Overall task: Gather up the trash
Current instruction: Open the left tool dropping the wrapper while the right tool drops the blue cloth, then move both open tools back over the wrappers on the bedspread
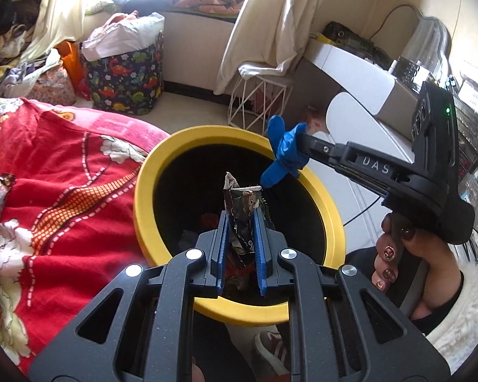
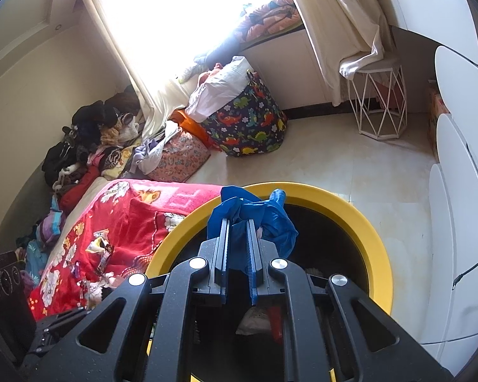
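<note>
Left gripper [image 1: 241,219] over the mouth of the yellow-rimmed bin [image 1: 149,172], jaws clamped on a crumpled dark wrapper [image 1: 243,203] that sticks up above the bin's dark inside. Right gripper [image 2: 238,226] above the bin's rim, jaws clamped on a blue glove [image 2: 255,213]. More wrappers [image 2: 100,248] on the red blanket [image 1: 57,172] beside the bin.

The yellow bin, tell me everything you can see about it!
The yellow bin is round, with a thick, smooth yellow rim and a dark inside. It stands upright on the pale floor, right beside the red blanket. Some rubbish already lies at the bottom. Over its opening, the left gripper holds a crumpled wrapper and the right gripper a blue glove.
</note>
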The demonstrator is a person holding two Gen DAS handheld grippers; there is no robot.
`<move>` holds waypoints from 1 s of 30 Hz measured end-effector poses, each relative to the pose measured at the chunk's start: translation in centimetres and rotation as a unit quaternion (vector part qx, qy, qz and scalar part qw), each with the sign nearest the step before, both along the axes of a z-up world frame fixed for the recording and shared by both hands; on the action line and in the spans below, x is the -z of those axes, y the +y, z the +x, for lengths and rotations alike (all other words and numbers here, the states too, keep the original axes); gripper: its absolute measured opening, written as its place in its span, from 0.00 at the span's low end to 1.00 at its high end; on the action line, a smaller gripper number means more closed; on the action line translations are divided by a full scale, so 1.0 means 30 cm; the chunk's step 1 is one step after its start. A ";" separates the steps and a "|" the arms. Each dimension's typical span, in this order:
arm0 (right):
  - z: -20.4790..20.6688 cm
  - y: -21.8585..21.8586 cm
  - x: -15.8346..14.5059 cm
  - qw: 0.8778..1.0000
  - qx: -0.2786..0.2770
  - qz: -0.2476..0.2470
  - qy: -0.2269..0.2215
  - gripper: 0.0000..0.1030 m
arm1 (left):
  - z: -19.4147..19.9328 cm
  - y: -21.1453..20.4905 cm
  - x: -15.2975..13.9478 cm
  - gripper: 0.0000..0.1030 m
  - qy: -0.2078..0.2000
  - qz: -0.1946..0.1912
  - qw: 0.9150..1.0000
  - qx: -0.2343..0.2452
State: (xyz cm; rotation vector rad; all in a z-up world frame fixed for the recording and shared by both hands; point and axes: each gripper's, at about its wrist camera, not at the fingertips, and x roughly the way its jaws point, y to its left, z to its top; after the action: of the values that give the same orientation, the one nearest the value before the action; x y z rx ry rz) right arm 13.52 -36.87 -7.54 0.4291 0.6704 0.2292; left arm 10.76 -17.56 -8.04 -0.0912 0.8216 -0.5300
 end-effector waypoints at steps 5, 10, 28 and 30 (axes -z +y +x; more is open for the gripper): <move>0.007 -0.008 0.015 1.000 0.000 0.000 0.008 0.09 | 0.007 -0.022 0.024 0.10 0.010 0.002 1.000 0.006; 0.010 -0.011 0.019 1.000 0.001 0.004 0.012 0.10 | 0.001 -0.047 0.045 0.10 0.017 0.006 1.000 0.017; -0.029 -0.010 -0.001 0.998 0.048 -0.016 -0.023 0.75 | -0.036 0.101 -0.057 0.90 -0.051 0.006 0.995 -0.080; -0.037 -0.002 -0.006 0.998 0.048 -0.019 -0.030 0.77 | -0.036 0.118 -0.070 0.90 -0.058 0.009 0.994 -0.090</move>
State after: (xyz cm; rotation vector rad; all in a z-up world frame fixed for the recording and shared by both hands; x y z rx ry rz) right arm 12.40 -36.92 -7.36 0.4155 0.5926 0.1379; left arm 9.68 -14.02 -5.94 -0.1159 0.6960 -0.3549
